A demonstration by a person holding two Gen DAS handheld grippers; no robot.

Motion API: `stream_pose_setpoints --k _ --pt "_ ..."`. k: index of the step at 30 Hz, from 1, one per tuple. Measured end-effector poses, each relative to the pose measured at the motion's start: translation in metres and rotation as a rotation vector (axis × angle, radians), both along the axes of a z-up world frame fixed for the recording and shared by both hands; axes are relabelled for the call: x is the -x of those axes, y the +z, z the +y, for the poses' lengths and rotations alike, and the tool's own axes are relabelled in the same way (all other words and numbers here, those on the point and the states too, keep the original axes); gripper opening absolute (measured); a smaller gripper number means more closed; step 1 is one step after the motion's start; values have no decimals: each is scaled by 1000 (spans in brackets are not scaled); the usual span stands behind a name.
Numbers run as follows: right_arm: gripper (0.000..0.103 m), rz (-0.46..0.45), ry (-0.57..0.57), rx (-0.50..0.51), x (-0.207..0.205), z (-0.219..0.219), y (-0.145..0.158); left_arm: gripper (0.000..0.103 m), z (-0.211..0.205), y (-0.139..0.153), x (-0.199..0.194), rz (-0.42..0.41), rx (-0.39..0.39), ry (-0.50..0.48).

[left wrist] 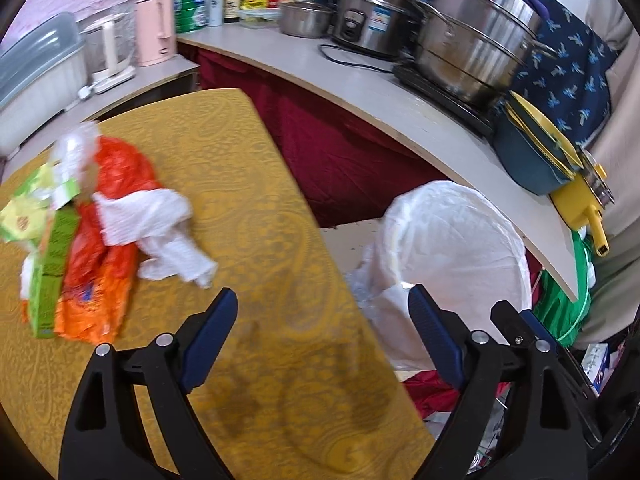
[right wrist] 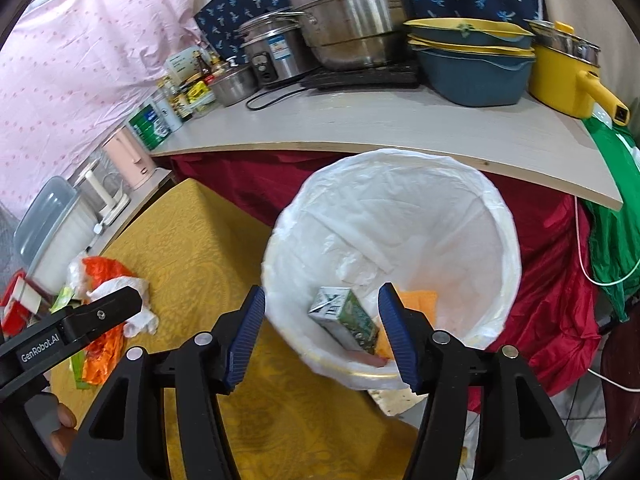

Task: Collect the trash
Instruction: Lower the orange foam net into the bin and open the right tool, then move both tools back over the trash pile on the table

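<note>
The table, draped in a mustard-yellow patterned cloth, fills the lower left of both views, with a grey counter curving behind it from nine to three o'clock. On that counter stand a large stainless steamer pot, stacked blue and yellow basins and a yellow handled pot; the labels on the bottles and the green tin further left are too small to read.

The trash bin, lined with a white plastic bag, sits on the floor just beside the table's right edge. At its bottom, toward six o'clock, lie a green and white carton, its print illegible, and something orange beside it.

A pile of trash remains on the table at nine o'clock in the left wrist view: an orange plastic bag, crumpled white paper touching it, and a green box on its left side.

The right gripper hangs over the near rim of the bin, jaws spread wide, holding nothing. The left gripper hovers above the table's right edge, jaws equally wide apart and empty; in the right wrist view its black body reads "GenRobot.AI".
</note>
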State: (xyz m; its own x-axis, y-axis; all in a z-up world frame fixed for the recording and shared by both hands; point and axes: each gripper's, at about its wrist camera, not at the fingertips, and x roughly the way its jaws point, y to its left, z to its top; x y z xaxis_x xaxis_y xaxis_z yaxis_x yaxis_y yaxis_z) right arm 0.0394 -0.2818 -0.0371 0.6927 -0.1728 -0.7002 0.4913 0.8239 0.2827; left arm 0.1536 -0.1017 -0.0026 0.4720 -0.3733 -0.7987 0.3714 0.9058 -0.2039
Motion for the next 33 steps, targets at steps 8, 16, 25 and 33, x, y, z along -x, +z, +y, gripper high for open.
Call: stream_pose_setpoints --k 8,16,25,33 --pt "57 -3 118 26 -21 54 12 84 61 0 -2 10 21 104" --pt "58 6 225 34 -39 104 15 84 119 -6 -4 13 9 199" --pt "58 19 316 14 -63 147 12 86 169 -12 -7 -36 -76 272" --pt "58 22 364 -29 -94 170 7 88 210 -28 -19 -57 -147 307"
